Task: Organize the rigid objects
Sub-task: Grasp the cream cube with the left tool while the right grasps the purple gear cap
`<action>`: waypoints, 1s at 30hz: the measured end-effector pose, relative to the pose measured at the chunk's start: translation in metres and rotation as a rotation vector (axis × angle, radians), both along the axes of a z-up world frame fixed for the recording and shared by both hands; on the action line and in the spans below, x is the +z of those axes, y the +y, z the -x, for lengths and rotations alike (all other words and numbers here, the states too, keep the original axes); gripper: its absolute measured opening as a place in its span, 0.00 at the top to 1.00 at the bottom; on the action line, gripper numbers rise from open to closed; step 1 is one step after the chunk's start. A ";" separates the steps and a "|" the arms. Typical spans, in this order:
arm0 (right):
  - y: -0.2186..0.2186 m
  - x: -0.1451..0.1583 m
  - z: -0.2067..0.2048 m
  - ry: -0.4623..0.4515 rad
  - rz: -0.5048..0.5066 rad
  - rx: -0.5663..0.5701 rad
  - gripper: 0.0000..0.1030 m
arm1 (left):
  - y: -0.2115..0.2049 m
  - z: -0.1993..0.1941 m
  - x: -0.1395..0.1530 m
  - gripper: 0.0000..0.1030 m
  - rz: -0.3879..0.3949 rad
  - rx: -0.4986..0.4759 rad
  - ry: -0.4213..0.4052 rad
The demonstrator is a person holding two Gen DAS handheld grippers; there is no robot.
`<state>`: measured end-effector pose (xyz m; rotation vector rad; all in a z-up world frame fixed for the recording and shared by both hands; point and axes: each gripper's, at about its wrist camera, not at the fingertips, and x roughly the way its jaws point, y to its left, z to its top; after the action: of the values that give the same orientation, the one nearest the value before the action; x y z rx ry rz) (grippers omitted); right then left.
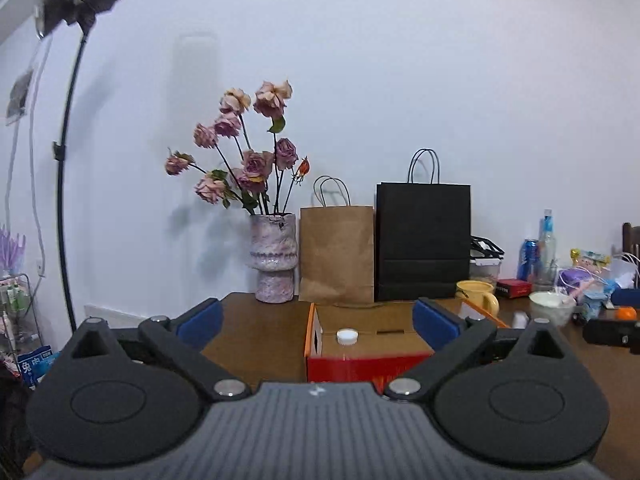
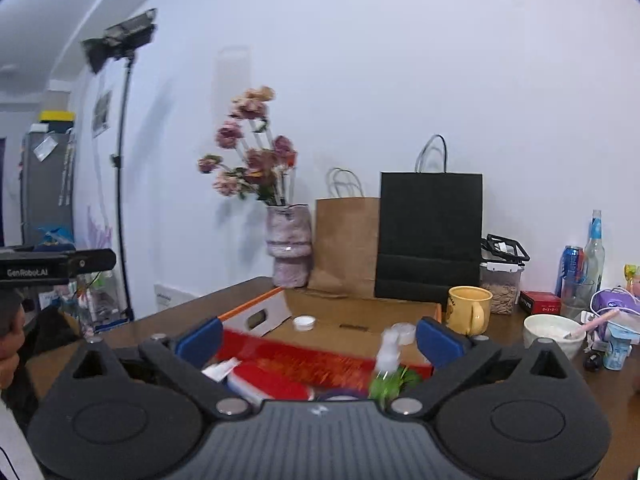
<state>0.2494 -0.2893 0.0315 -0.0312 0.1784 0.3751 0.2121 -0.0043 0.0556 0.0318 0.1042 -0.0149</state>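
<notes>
- Red-sided cardboard box (image 1: 362, 354) sits on the brown tabletop (image 1: 256, 340) straight ahead of the left tongs (image 1: 318, 320), between the two blue pads and slightly toward the right one; its long axis runs left to right across the view.
- Left tongs are spread wide, blue pads (image 1: 200, 318) well apart, gripping nothing.
- White bottle cap (image 1: 347, 336) rests flat on the box's brown top, just right of the midline between the left pads, beyond their tips.
- Right tongs (image 2: 320, 334) are likewise spread wide and hold nothing; the same box (image 2: 304, 360) lies below and between the pads, its white end flap (image 2: 260, 314) raised toward the left pad.
- The cap (image 2: 304, 323) lies ahead of the right tongs, near the midline.
- A blurred clear bottle with a green label (image 2: 388, 364) stands just inside the right pad, roughly upright; motion blur hides any writing on it.
- Beyond the box a yellow mug (image 2: 468, 310) sits ahead of the right pad, handle toward the camera.
- At the far left of the right wrist view, a black device reads "GenRobot.AI" (image 2: 28, 273).
</notes>
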 end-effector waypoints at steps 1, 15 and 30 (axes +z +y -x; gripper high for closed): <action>0.000 -0.006 0.014 -0.025 0.000 0.000 0.00 | 0.000 0.012 -0.007 0.00 -0.012 0.006 0.001; 0.008 -0.043 0.076 -0.057 0.016 -0.029 0.00 | -0.013 0.069 -0.053 0.00 -0.072 0.081 -0.035; 0.016 -0.055 0.060 -0.073 0.073 -0.069 0.00 | -0.015 0.038 -0.065 0.00 -0.037 0.081 0.035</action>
<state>0.1899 -0.2728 -0.0238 -0.1104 0.1211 0.2978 0.1743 -0.0193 -0.0093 0.0641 0.1403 0.0678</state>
